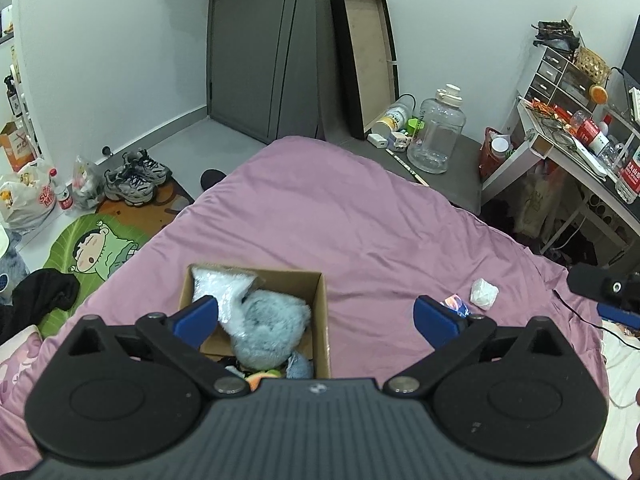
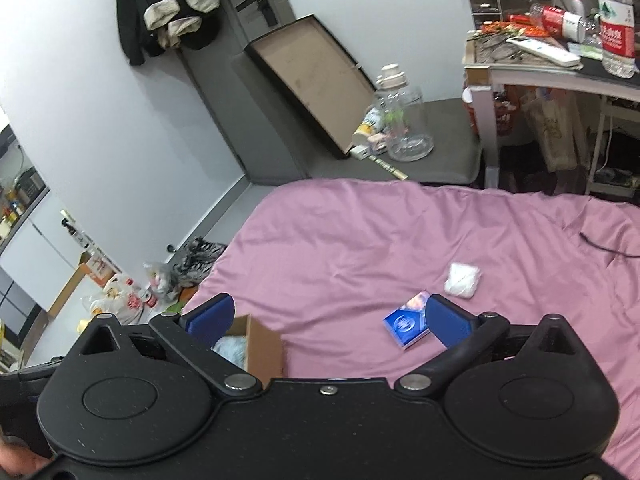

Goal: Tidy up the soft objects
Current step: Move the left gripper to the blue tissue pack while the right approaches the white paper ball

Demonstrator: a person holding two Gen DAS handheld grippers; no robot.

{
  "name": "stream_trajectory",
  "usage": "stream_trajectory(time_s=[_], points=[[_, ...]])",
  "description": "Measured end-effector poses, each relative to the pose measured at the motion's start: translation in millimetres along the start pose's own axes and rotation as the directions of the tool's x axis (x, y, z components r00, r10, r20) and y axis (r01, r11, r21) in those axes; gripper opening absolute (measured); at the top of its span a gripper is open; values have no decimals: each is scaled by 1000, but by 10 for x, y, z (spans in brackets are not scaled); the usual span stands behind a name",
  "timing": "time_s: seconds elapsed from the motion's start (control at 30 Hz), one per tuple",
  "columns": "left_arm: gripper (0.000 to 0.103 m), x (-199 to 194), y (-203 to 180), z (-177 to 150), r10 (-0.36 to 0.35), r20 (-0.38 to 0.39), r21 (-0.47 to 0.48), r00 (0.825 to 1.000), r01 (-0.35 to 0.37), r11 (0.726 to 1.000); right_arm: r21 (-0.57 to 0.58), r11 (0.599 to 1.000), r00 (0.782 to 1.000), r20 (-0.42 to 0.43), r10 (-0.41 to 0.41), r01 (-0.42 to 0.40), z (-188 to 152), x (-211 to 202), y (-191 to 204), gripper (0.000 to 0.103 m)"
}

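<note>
I hold both the left hand-held gripper [image 1: 316, 318] and the right hand-held gripper [image 2: 328, 320] wide open and empty above the pink bed [image 1: 340, 220], with the grey plush [image 1: 264, 328] inside the near-left cardboard box [image 1: 322, 320]

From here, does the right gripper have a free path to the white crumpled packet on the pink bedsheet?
Probably yes. The right gripper is open and empty, and the white crumpled packet lies ahead of it on bare pink bedsheet. Only the small blue box sits nearer, off to the side.
</note>
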State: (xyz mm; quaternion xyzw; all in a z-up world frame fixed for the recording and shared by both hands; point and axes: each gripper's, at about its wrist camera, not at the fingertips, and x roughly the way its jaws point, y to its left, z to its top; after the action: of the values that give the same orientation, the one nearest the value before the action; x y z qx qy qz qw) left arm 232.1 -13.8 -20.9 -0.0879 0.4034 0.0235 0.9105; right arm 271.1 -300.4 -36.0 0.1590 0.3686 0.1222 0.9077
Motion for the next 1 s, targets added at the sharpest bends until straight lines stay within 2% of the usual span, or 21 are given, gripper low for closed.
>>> stream_trajectory(time_s=[0.27,0.6,0.83,1.0], points=[[103,124,-204,105,1,8,-1,1000,-1,1000,67,998,1000,20,1,-2,151,101,-338,103],[103,556,-543,40,1,-13,24,1000,-1,1000,156,988,1000,-6,-16,17,-61,380,-894,103],[102,935,-865,-65,-27,-68,40,997,30,999,218,976,1000,0,-27,26,-64,531,-1197,103],[102,1211,-1070,-107,-44,-95,63,994,50,997,225,972,998,-13,-67,68,-71,708,-1353,103]])
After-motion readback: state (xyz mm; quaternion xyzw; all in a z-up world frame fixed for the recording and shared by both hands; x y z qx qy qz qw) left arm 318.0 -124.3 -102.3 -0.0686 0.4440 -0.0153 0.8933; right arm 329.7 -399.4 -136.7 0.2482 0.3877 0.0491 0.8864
